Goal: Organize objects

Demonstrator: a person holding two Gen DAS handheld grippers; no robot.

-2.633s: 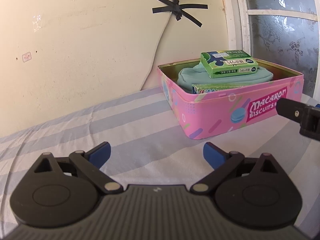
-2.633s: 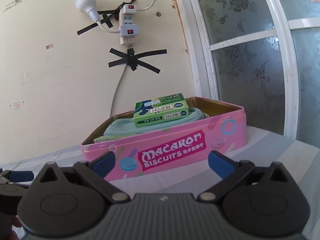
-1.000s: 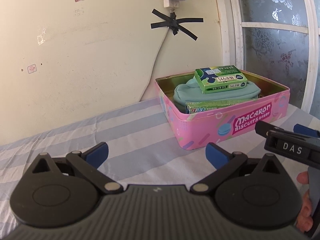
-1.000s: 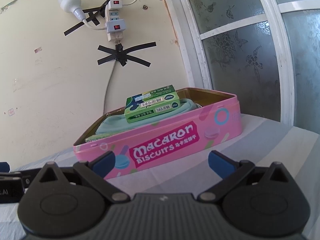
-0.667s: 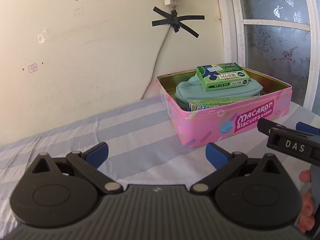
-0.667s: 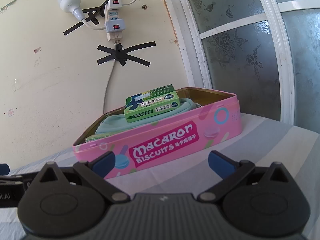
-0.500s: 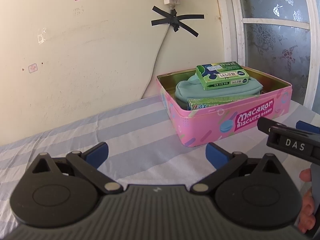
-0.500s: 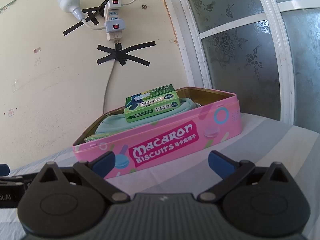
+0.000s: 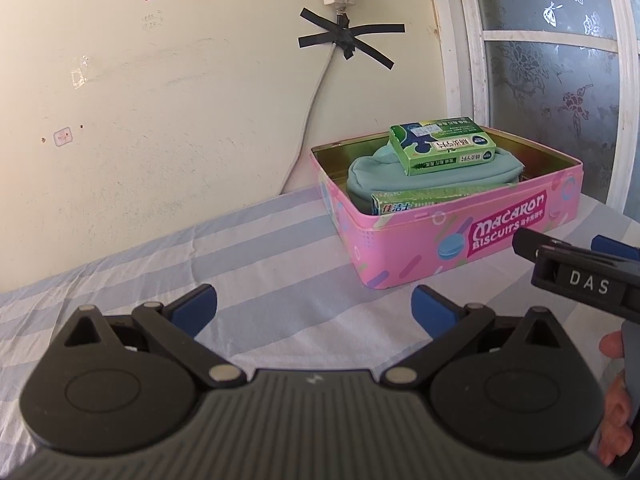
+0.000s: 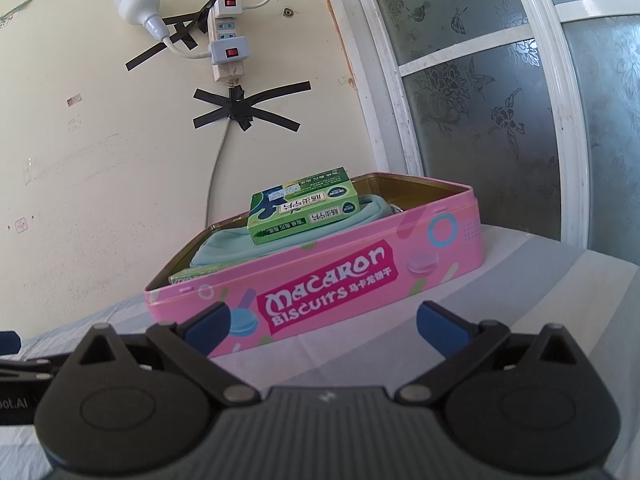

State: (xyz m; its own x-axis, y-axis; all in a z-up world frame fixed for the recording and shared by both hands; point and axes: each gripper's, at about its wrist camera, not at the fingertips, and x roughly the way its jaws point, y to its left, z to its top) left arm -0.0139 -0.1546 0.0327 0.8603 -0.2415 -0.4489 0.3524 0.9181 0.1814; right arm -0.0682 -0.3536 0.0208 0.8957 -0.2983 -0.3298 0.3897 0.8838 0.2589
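A pink "Macaron Biscuits" tin stands open on the striped cloth; it also shows in the right wrist view. Inside lie a teal pouch, a green box on top of it, and a long green box against the front wall. My left gripper is open and empty, well short of the tin and to its left. My right gripper is open and empty, just in front of the tin's front wall. The right gripper also shows at the right edge of the left wrist view.
A striped blue and white cloth covers the surface. A cream wall with a taped cable and power strip rises behind the tin. A frosted glass window with a white frame stands to the right.
Both grippers have drawn back from the tin over the last seconds and stayed open. In the last half second almost nothing has moved.
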